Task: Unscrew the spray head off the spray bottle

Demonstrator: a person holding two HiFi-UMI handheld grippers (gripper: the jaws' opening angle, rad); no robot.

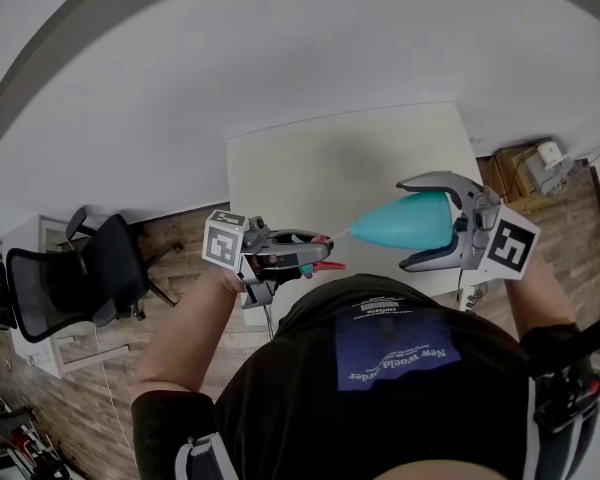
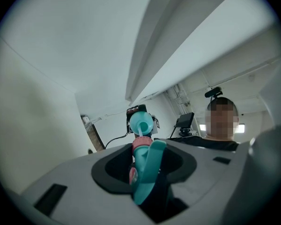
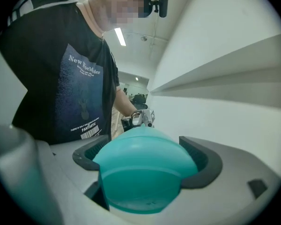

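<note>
In the head view my right gripper is shut on the teal spray bottle, which lies level with its neck pointing left. My left gripper is shut on the spray head, teal with a pink collar. A small gap separates head and bottle neck, and a thin white dip tube bridges it. The left gripper view looks past the held spray head to the bottle's open mouth. The bottle's base fills the right gripper view between the dark pads.
A white table lies in front of me, below both grippers. A black office chair stands on the wood floor at the left. A wooden cabinet with small items sits at the right.
</note>
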